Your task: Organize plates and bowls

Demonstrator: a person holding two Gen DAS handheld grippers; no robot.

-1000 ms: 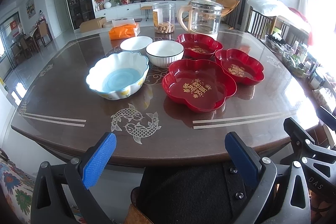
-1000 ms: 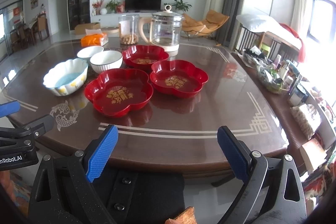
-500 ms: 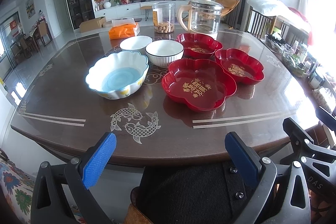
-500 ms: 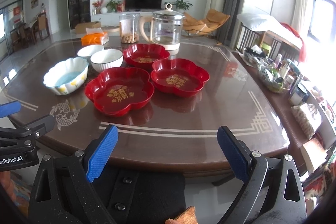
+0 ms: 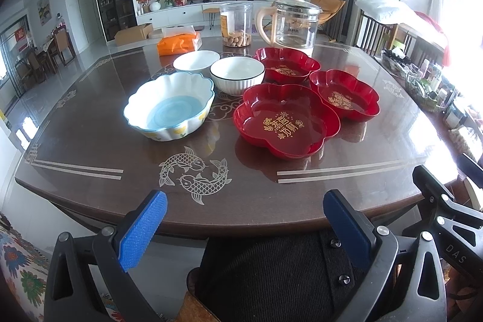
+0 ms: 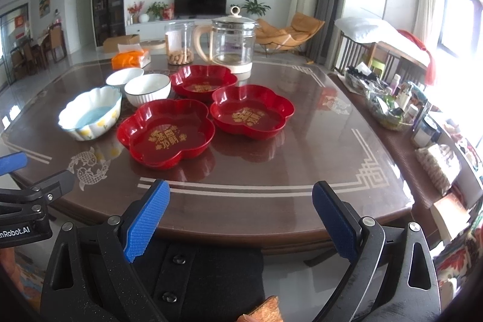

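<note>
Three red flower-shaped plates lie on the dark table (image 5: 90, 147): the largest (image 5: 285, 119) nearest me, one (image 5: 344, 98) to its right, one (image 5: 286, 65) behind. Left of them stand a scalloped white bowl with a blue inside (image 5: 169, 106), a black-rimmed ribbed white bowl (image 5: 237, 74) and a plain white bowl (image 5: 196, 61). The right wrist view shows the same plates (image 6: 166, 132) (image 6: 252, 110) (image 6: 203, 79) and bowls (image 6: 90, 112) (image 6: 148, 88). My left gripper (image 5: 244, 219) and right gripper (image 6: 240, 216) are open and empty, held off the table's near edge.
At the table's far side stand a glass kettle (image 5: 294, 23), a clear jar of snacks (image 5: 235, 24) and an orange tissue pack (image 5: 179, 43). A side shelf crowded with bottles (image 6: 392, 101) runs along the right. A person's dark clothing (image 5: 271, 276) fills the bottom.
The right gripper has edged slightly toward the table; the plates look a little nearer in its view. The left gripper has not moved.
</note>
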